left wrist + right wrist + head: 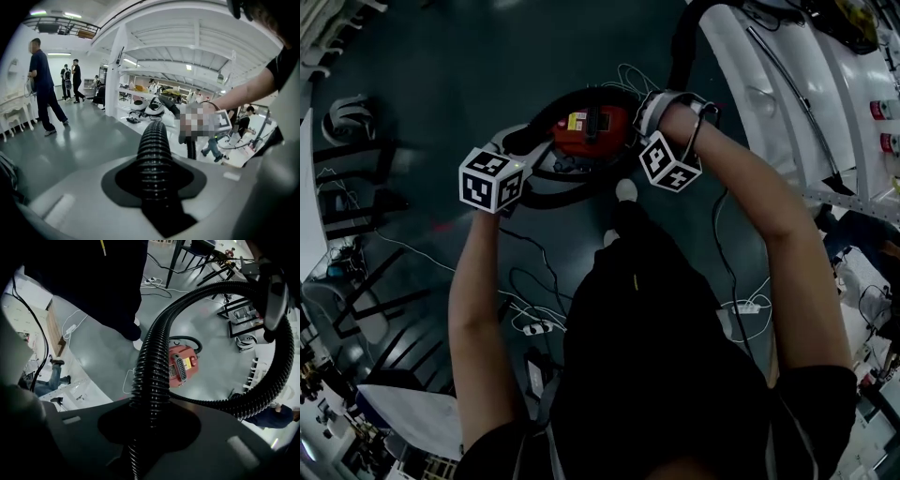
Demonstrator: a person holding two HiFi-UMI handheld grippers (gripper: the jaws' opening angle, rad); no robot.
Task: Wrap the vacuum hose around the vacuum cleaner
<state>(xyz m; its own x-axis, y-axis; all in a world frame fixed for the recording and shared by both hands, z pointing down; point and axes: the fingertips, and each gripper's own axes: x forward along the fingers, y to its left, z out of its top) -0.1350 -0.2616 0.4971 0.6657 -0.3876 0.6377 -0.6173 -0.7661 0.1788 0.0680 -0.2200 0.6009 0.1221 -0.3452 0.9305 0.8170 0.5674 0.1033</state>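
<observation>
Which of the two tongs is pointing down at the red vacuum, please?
The right tongs: their view looks down the hose onto the vacuum; the left tongs' view faces the hall.

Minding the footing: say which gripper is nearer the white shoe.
Right. The right gripper hovers just right of the white shoe; the left gripper sits far to its left.

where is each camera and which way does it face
Head view: on the person's head, steeply down at the red vacuum cleaner; both forearms and torso show.
Left gripper view: on the left gripper, out across the hall along the clamped vacuum hose; right forearm shows.
Right gripper view: on the right gripper, down its clamped hose at the floor; trousers show.
Shared: head and right gripper views both show the vacuum cleaner.
</observation>
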